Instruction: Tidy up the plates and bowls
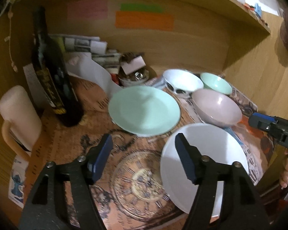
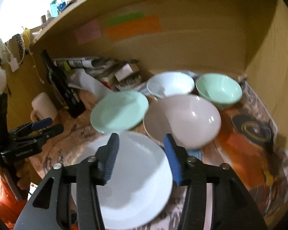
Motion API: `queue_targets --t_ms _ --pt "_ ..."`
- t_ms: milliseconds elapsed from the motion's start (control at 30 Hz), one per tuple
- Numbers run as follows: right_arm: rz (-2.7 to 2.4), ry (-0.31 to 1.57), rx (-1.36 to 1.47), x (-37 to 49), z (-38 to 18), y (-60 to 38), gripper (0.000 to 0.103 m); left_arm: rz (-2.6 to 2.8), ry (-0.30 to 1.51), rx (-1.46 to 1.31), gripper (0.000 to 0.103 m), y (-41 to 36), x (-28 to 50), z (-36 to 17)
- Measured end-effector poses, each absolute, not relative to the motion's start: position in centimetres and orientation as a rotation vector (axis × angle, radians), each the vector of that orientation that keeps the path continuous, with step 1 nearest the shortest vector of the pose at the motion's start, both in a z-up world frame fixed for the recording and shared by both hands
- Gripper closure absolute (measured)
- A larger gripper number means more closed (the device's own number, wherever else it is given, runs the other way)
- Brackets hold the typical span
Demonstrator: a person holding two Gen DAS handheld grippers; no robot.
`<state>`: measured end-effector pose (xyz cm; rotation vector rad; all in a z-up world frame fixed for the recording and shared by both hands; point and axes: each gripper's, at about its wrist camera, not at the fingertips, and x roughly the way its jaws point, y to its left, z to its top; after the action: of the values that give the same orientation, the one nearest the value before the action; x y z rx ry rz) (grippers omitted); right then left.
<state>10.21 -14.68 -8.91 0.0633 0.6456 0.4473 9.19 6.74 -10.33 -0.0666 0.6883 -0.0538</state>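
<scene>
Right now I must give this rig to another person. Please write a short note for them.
Left gripper: jaws open, holding nothing, above the patterned mat.
Right gripper: jaws open, holding nothing, above the white plate.
Things: green plate behind the white plate; pink bowl, white bowl and green bowl at the back right.
Done: nothing is stacked.
Left: stack plates, nest bowls.

mint green plate [image 1: 144,111], white plate [image 1: 203,164], pink bowl [image 1: 217,106], mint bowl [image 1: 217,83], clock-print desk [image 1: 140,184] cover lol

Left gripper [image 1: 144,155] (jaws apart) above white plate [image 1: 211,153].
</scene>
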Motion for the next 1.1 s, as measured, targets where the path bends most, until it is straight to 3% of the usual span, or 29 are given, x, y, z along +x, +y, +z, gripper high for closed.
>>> queue_targets --t_ms 133,400,1100 --pt "0.464 0.617 0.038 11.4 -7.7 -13.4 0.053 -0.026 0.673 -0.074 0.019 8.0 10.0 -9.5" --pt "0.484 0.651 0.004 15.1 -7.7 -11.0 0.05 0.01 0.671 -0.108 0.011 10.5 12.8 -8.9" --pt "0.523 0.946 -0.07 26.1 -12.1 -6.2 0.051 0.037 0.849 -0.132 0.01 12.2 21.4 -13.5"
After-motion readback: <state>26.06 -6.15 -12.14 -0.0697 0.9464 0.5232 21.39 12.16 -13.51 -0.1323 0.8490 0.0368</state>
